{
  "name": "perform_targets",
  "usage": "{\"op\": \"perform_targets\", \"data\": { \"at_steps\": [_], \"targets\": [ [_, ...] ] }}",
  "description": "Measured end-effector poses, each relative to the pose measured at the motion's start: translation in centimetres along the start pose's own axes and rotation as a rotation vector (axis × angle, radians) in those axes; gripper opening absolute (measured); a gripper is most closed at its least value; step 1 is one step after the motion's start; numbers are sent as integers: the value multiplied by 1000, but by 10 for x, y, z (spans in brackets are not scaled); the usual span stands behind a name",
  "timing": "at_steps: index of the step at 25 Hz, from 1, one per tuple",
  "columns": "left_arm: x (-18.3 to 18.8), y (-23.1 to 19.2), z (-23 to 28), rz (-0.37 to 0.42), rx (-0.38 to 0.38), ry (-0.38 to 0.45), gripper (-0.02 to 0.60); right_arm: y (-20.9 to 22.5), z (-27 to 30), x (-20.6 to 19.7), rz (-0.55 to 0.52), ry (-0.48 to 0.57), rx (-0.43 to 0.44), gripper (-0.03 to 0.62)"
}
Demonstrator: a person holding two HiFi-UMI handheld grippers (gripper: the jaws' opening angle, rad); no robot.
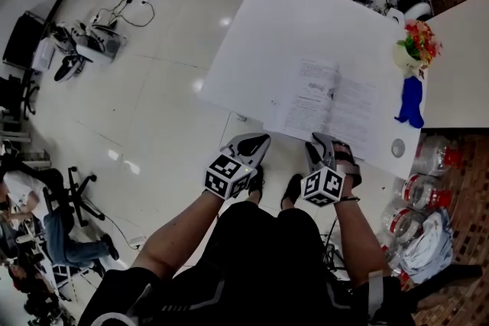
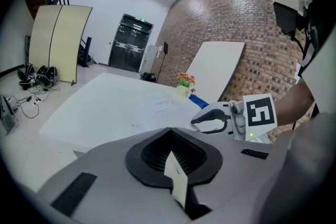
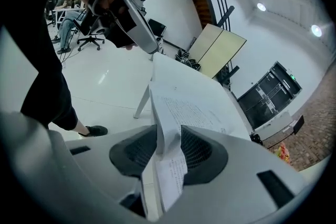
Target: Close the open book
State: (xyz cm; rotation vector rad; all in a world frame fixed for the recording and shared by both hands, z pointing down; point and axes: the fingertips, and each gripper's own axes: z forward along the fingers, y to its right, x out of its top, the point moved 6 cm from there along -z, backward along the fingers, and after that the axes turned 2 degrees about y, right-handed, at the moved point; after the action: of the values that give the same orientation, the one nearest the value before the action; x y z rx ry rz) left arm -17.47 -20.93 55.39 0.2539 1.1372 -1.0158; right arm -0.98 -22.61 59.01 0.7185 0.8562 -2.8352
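- I see the book (image 1: 332, 104) lying open and flat on the white desk (image 1: 267, 34). It is at the near edge, toward the right end, with the printed pages facing up.
- The left claw (image 1: 254, 143) hangs just in front of the desk edge, to the left of the book and not touching it.
- The left claw is clenched, and its jaws meet at the tips. A small white slip (image 2: 176, 178) shows in the hollow behind them. I cannot tell what this slip belongs to.
- The right claw (image 1: 322, 143) is at the near edge of the book.
- The right claw is released. Its jaws stand a little apart, and the paper edge of the book goes into the gap between them. I do not see the pads pressing on it.
- A flower pot (image 1: 416, 48) stands at the far right side of the desk, and a blue thing (image 1: 411, 101) lies just beside the right page.
- Some jars (image 1: 416, 191) stand on the floor (image 1: 153, 111) at the right of the desk.
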Motion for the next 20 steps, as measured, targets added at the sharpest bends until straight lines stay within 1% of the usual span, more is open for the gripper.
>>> {"op": "perform_targets", "data": {
  "at_steps": [3,5,8,12,17,20],
  "targets": [
    [-5,2,4,-6,-14,-8,-5,1,5,0,8,6,12,103],
    [-7,4,7,-10,-21,-11,-5,1,7,0,-8,3,9,103],
    [-7,6,7,-12,-30,-4,-5,-2,10,0,-47,-19,-7,103],
    [-7,5,6,-7,-26,-3,-5,-1,6,4,-71,3,-40,101],
    [-8,7,5,-6,-28,-19,-5,-2,-6,1,-9,47,-119,98],
    [-6,12,5,-1,-42,-22,-5,-3,-17,-2,58,68,-176,66]
  ]
}}
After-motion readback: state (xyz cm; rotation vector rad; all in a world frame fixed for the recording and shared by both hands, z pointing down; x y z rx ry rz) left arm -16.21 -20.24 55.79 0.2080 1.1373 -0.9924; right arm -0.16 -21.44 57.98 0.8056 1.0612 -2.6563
